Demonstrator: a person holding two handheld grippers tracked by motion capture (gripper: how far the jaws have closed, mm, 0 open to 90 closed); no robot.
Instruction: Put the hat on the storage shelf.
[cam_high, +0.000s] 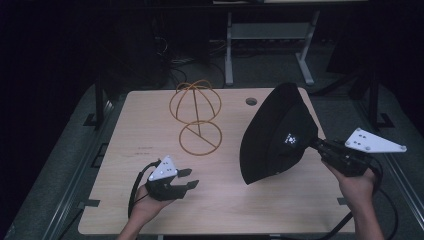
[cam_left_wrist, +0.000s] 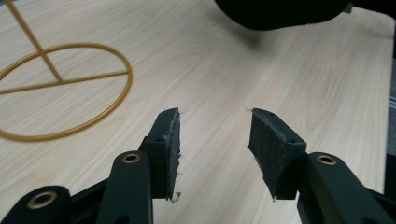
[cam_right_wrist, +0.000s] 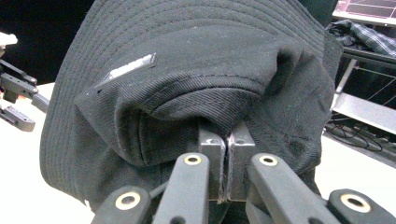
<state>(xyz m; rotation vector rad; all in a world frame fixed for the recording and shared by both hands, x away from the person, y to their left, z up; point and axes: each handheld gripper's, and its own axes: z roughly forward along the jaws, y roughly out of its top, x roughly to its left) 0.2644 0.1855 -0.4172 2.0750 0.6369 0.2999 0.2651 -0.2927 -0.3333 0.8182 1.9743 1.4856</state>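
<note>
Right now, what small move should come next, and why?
Probably carry the hat left, toward the wire stand. The right gripper is shut on its fabric and holds it off the table; the left gripper is open and empty, free to steady the brim.

No legible text appears. The black fabric bucket hat (cam_high: 278, 134) bears a small white emblem, too small to read in the high view; its silver rectangular tag (cam_right_wrist: 127, 69) shows no readable lettering.

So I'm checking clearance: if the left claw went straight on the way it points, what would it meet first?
Probably the black fabric bucket hat ahead; bare light wooden table lies before the open left claw, though depth is unclear.
</note>
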